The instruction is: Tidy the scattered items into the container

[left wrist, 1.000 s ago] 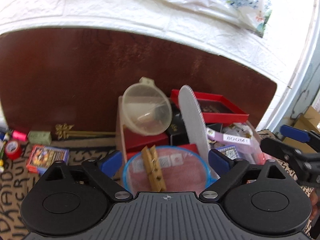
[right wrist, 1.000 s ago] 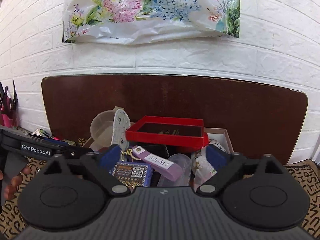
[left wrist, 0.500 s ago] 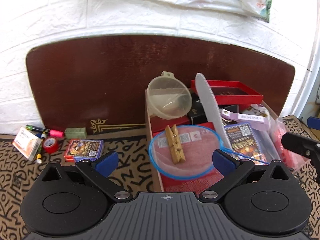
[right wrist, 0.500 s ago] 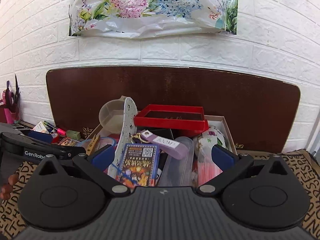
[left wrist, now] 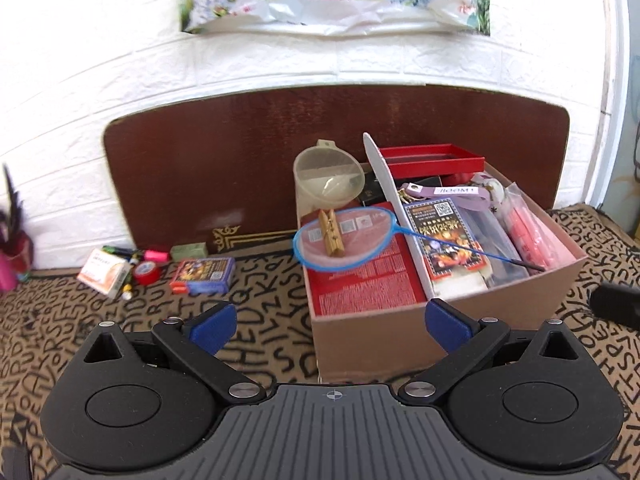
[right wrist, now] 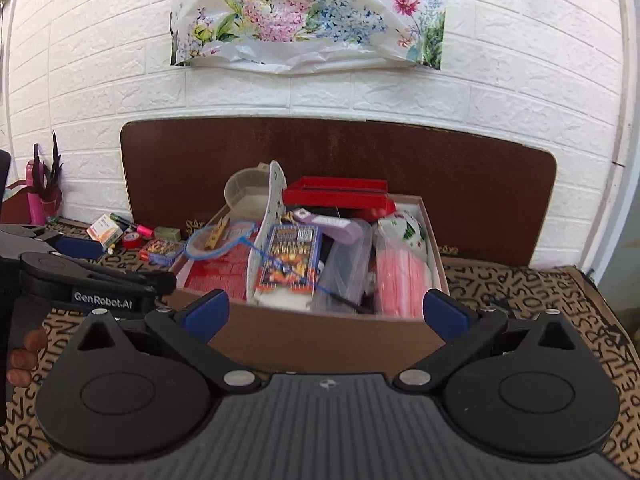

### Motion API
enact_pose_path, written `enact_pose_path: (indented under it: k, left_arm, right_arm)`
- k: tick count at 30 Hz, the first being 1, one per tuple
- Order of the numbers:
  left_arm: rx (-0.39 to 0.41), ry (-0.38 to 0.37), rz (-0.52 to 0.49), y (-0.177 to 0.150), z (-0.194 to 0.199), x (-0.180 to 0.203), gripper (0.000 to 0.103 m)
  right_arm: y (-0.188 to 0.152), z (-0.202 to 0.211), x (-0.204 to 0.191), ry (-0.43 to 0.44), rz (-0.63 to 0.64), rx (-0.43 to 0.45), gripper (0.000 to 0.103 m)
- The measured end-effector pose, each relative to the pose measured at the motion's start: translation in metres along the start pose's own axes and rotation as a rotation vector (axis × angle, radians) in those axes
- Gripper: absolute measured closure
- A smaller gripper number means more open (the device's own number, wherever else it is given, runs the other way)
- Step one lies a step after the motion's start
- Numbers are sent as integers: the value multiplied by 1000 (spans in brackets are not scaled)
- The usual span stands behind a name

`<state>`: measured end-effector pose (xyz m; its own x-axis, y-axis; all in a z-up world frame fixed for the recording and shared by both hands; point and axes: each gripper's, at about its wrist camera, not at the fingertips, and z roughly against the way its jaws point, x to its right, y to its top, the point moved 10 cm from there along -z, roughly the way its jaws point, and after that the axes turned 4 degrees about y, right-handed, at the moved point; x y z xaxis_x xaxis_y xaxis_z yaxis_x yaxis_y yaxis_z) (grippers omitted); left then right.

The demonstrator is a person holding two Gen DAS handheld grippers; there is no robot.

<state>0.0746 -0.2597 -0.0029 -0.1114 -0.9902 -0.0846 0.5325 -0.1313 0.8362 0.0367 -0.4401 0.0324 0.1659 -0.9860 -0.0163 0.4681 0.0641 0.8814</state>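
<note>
A cardboard box (left wrist: 432,328) (right wrist: 320,336) stands on the patterned mat, filled with items: a blue net scoop (left wrist: 340,240) with a wooden clothespin (left wrist: 331,227) on it, a clear funnel (left wrist: 328,178), a red tray (left wrist: 428,158) and a card pack (left wrist: 444,240). Left of the box lie a blue card box (left wrist: 202,275), red tape roll (left wrist: 146,274), white-orange packet (left wrist: 103,272), markers (left wrist: 132,251) and a green eraser (left wrist: 190,251). My left gripper (left wrist: 332,322) is open and empty before the box. My right gripper (right wrist: 326,312) is open and empty before the box's front wall.
A dark brown board (left wrist: 240,160) leans on the white brick wall behind the box. A floral plastic bag (right wrist: 308,20) hangs above. A pink bottle with a plant (right wrist: 38,192) stands far left. The left gripper's body (right wrist: 80,276) shows left in the right wrist view.
Both grippers have pulled back and up from the box, so its whole front wall and the mat now show. The net scoop with the clothespin stays in the box.
</note>
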Motion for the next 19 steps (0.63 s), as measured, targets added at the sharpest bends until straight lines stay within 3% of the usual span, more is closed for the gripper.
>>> enact_pose_path:
  k: [9,19]
  left_arm:
    - [-2,11,11,-26,36,5,0]
    - [10,-2,-43,-33,50,18,0]
  right_arm:
    - [-41,15,-5,-19,-8,-77,1]
    - [-45,19,-12,2,-9,-84,1]
